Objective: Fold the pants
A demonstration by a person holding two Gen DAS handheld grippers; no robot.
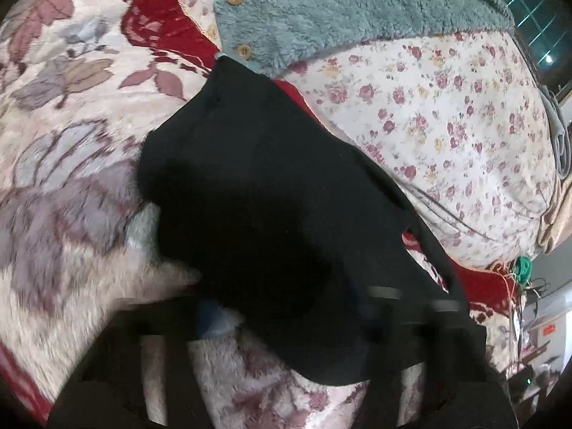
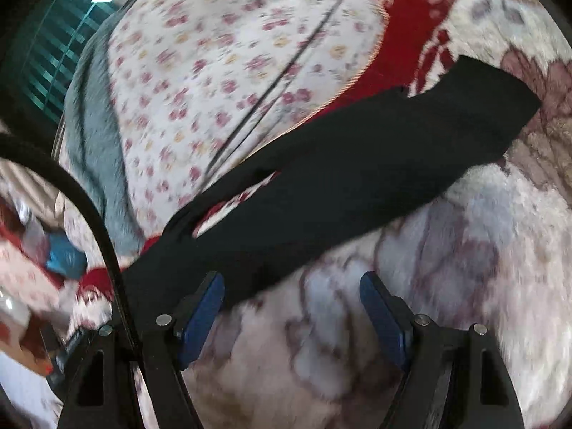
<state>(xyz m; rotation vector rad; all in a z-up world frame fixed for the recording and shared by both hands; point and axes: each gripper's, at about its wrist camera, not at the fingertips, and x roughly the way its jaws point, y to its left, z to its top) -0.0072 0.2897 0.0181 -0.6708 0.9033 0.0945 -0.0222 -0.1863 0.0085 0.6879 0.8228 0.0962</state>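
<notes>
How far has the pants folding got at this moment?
Partly done at most. The black pants lie as a long narrow band on the flowered blanket, apparently already doubled lengthwise. In hand: the left tool is blurred and draped by the cloth, grip unclear; the right tool is open and empty beside the near edge. Left: folding the band shorter and flattening it.

We are seeing the black pants [image 1: 271, 221] lying on the plush flowered blanket [image 1: 71, 143], draping over our blurred left tool [image 1: 286, 321], with a teal fleece garment [image 1: 321, 10] beyond on floral bedding [image 1: 447, 114].
</notes>
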